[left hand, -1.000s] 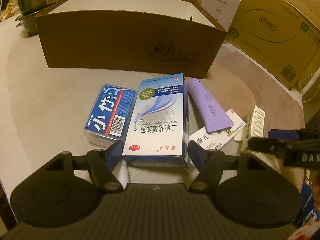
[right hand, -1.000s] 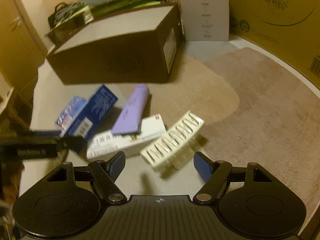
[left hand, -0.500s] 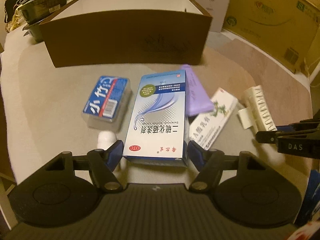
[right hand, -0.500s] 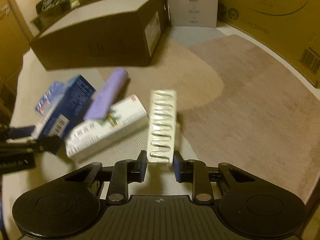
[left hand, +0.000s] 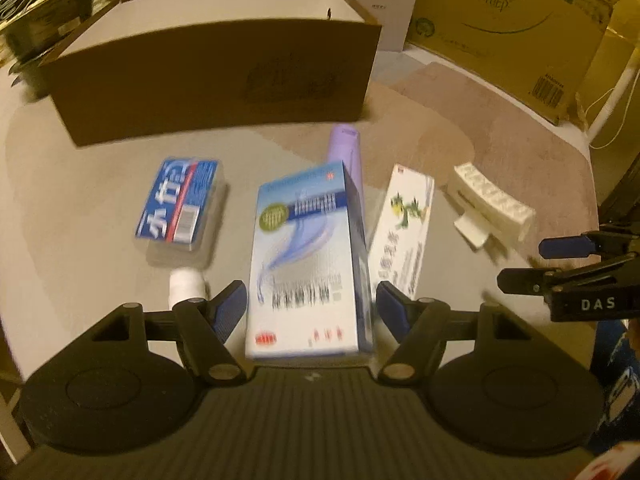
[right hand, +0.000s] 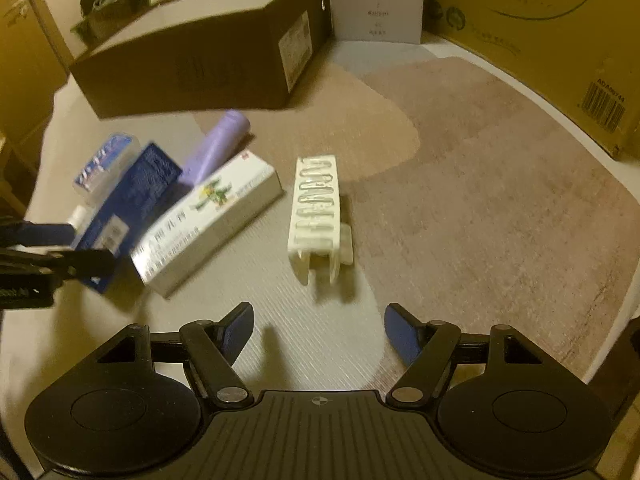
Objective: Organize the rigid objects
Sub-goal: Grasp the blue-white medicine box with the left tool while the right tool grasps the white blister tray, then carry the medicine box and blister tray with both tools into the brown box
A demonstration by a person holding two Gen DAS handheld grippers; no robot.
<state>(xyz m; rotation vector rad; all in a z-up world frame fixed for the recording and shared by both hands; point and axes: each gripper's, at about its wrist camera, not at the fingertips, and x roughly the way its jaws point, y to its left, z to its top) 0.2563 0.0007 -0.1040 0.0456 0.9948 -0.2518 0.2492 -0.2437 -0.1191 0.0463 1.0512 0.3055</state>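
Note:
A blue-and-white medicine box (left hand: 308, 256) sits between the fingers of my left gripper (left hand: 311, 300), which is shut on it; it hangs slightly above the table, covering part of a purple tube (left hand: 346, 148). Left of it lie a blue clear case (left hand: 178, 200) and a small white bottle (left hand: 186, 284). To the right lies a white-and-green box (left hand: 402, 228). The jaws of my right gripper (right hand: 319, 328) are opening, with nothing between them. A white ribbed piece (right hand: 316, 200) lies on the mat just ahead of them. An open brown carton (left hand: 216, 80) stands behind.
A large printed cardboard box (left hand: 508, 20) and a white carton (left hand: 384, 0) stand at the back right. A beige mat (right hand: 480, 200) covers the table on the right. The table's edge (right hand: 600, 360) runs close to my right gripper's right side.
My right gripper had shut on the white ribbed piece and turned it lengthwise, then let it go and opened. My left gripper moved with the box, and the white bottle came into view.

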